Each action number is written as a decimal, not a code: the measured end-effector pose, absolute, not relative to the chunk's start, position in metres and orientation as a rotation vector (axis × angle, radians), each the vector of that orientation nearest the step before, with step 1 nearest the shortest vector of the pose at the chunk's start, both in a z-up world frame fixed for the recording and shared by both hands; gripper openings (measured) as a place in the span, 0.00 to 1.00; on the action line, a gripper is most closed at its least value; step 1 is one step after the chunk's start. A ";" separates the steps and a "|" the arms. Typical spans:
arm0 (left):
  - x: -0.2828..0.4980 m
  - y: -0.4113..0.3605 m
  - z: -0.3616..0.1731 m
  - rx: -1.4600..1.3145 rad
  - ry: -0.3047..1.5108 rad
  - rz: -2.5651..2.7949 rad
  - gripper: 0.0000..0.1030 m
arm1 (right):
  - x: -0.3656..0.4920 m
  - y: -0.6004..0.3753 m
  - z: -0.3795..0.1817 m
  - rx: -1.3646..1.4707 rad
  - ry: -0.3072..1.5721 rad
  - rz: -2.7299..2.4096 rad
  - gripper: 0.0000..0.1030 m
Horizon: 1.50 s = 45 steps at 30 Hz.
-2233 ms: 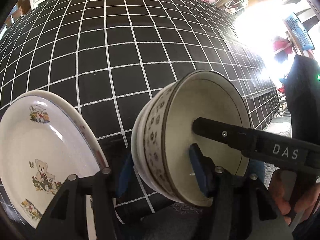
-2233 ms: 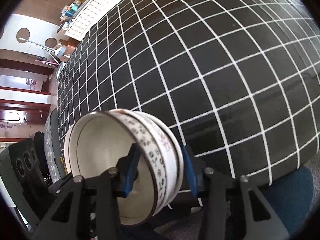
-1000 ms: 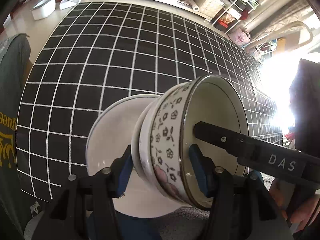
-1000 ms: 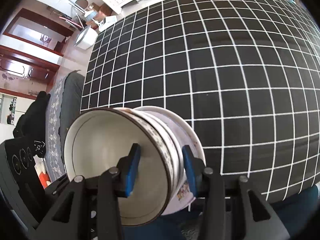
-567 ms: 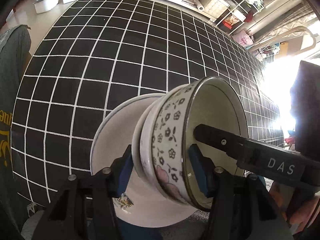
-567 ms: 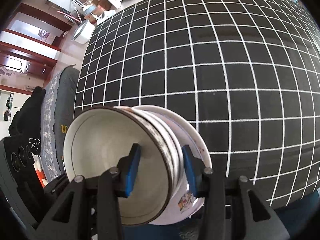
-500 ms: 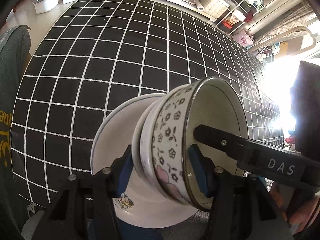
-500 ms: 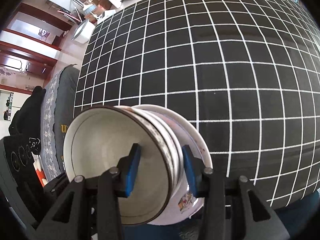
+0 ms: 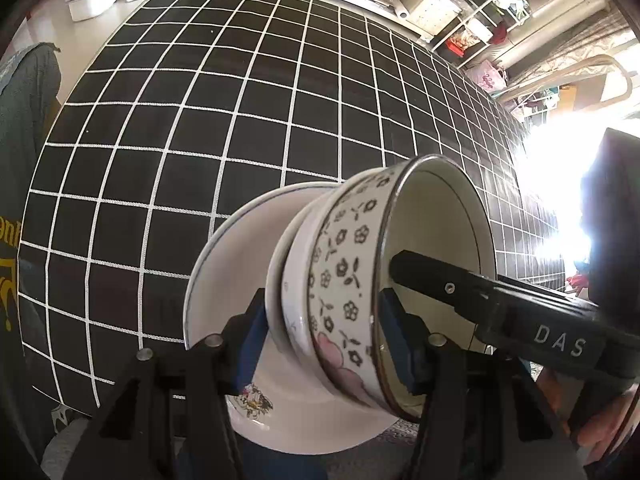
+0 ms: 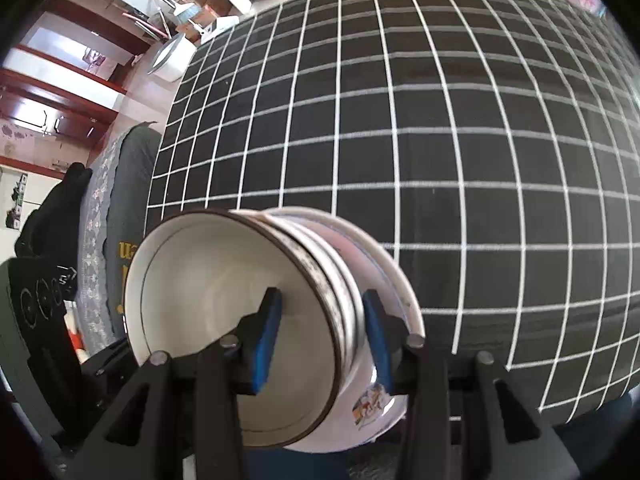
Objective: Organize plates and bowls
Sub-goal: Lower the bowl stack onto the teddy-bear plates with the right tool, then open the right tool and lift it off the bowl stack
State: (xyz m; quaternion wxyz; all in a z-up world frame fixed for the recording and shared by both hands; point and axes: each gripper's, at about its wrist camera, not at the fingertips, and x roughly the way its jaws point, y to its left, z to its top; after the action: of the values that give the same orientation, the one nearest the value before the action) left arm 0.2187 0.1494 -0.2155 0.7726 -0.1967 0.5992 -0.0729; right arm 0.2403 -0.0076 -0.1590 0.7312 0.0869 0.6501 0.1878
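Black cloth with a white grid (image 9: 224, 128) covers the table and is bare across its far reach; cluttered shelving lies beyond its far edge, a doorway and dark furniture off to one side. Both grippers are clamped on the same nested bowls (image 9: 344, 280), one from each side. In the left wrist view the left gripper (image 9: 322, 340) has one blue pad outside the stack and one inside the flowered outer bowl, the walls pinched between them at a middling width. In the right wrist view the right gripper (image 10: 322, 334) does the same on the opposite rim (image 10: 320, 280). Change over the last couple of seconds: the cartoon-print plate (image 9: 248, 280) lay off to the left of the bowls with grid between them; a second ago it was already behind and below the stack, and since then the views have barely shifted. The plate lies at the near edge of the cloth, its printed figures showing under the bowls (image 10: 372, 404). Whether the bowl base touches the plate cannot be told; the foot is hidden. Judgement: the carry is done and the stack looks ready to be set on the plate, then both grips released. Risk: the plate lies close to the table's edge, so an off-centre landing could tip it.
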 end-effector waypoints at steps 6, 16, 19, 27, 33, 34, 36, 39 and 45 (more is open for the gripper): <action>0.215 0.152 -0.201 -0.366 1.249 -0.109 0.51 | 0.241 -0.009 -0.141 0.135 1.339 0.415 0.45; 0.190 0.139 -0.124 -0.268 1.023 -0.095 0.51 | 0.224 -0.025 -0.095 0.055 1.130 0.408 0.45; 0.177 0.133 -0.101 -0.259 0.958 -0.087 0.51 | 0.218 -0.032 -0.080 0.071 1.083 0.407 0.45; 0.141 0.101 -0.053 -0.110 0.807 -0.089 0.51 | 0.180 -0.057 -0.029 0.021 0.886 0.396 0.45; 0.100 0.085 -0.033 -0.081 0.686 -0.054 0.51 | 0.145 -0.072 -0.014 -0.080 0.773 0.310 0.50; 0.095 0.084 -0.033 -0.078 0.671 -0.046 0.51 | 0.137 -0.075 -0.012 -0.095 0.761 0.305 0.50; 0.080 0.077 -0.030 -0.074 0.632 -0.055 0.51 | 0.122 -0.083 -0.009 -0.116 0.722 0.281 0.50; 0.061 0.065 -0.026 -0.082 0.605 -0.064 0.51 | 0.099 -0.096 0.000 -0.133 0.637 0.224 0.74; 0.023 0.044 -0.013 -0.027 0.517 -0.021 0.77 | 0.064 -0.122 0.014 -0.074 0.551 0.259 0.88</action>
State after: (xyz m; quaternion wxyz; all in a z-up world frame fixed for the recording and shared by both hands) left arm 0.0226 0.0443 -0.0131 0.9666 -0.0132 0.2556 -0.0101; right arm 0.0638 -0.1224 0.0141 0.9533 -0.0365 0.2712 0.1275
